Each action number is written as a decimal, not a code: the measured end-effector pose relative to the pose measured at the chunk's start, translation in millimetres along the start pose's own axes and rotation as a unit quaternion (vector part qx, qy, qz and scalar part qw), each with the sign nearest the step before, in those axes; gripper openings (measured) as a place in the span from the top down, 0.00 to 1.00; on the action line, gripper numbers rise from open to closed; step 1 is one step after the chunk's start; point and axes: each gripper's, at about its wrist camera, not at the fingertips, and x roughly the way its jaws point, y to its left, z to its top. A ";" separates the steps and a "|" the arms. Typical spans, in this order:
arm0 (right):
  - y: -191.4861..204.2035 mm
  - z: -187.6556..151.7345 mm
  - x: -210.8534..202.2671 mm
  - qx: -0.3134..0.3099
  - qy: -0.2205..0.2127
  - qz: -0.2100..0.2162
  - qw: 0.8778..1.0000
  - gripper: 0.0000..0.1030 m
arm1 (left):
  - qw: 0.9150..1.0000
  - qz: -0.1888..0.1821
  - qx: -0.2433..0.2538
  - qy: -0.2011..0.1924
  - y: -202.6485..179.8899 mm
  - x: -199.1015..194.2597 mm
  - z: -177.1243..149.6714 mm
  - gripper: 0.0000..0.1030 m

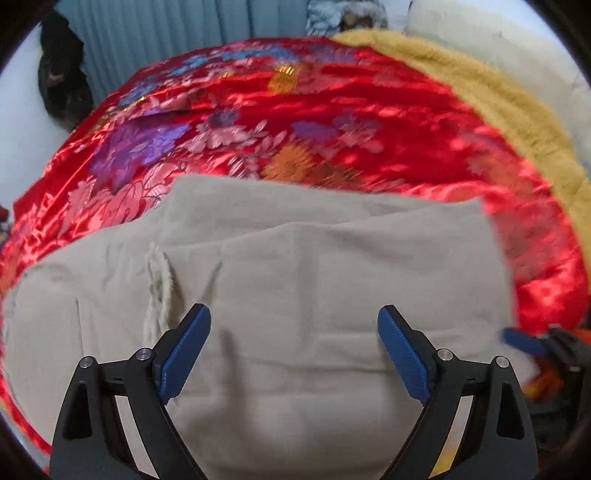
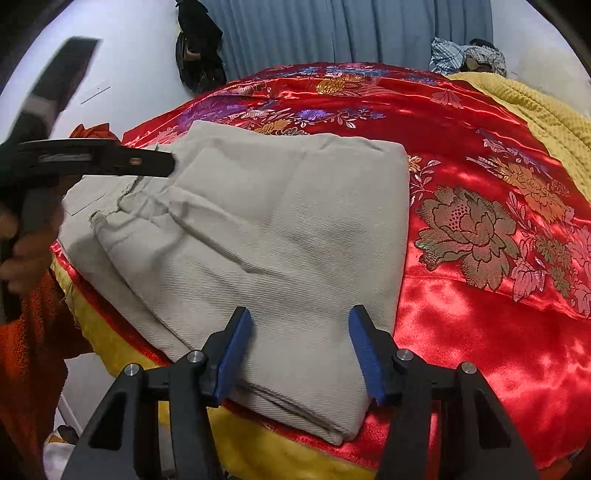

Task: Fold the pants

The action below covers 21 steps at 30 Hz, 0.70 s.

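Beige pants (image 2: 258, 236) lie folded on red floral satin bedspread (image 2: 480, 288), near edge. Left gripper (image 1: 294, 347) and right gripper (image 2: 300, 349) hover above, jaws spread, grasping nothing. Yellow blanket (image 1: 491, 110) far right.

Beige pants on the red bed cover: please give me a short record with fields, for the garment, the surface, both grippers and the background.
garment: beige twill pants, folded into a layered rectangle, frayed hem visible on the left part
surface: shiny red satin bed cover with flower pattern, yellow border at the near edge
beside: mustard yellow fuzzy blanket at the far right
left gripper: open, blue pads above the pants, holding nothing
right gripper: open, over the near fold edge, holding nothing
background: blue-grey pleated curtain
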 end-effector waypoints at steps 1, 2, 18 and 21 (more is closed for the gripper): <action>0.2 -0.6 -0.5 0.000 -0.001 0.000 1.000 0.46 | 1.000 0.012 -0.008 0.009 7.0 6.8 1.2 0.10; 0.1 -0.8 -0.9 0.000 -0.001 -0.001 1.000 0.46 | 0.999 0.019 -0.023 0.017 15.8 12.2 0.9 0.09; -0.2 -1.9 -2.5 0.002 -0.001 0.001 1.000 0.46 | 0.998 -0.011 -0.055 -0.027 28.8 -41.9 -38.7 0.10; 1.0 -2.2 -3.3 0.001 -0.003 -0.001 1.000 0.46 | 0.999 0.003 -0.046 0.004 22.4 -22.8 -56.0 0.10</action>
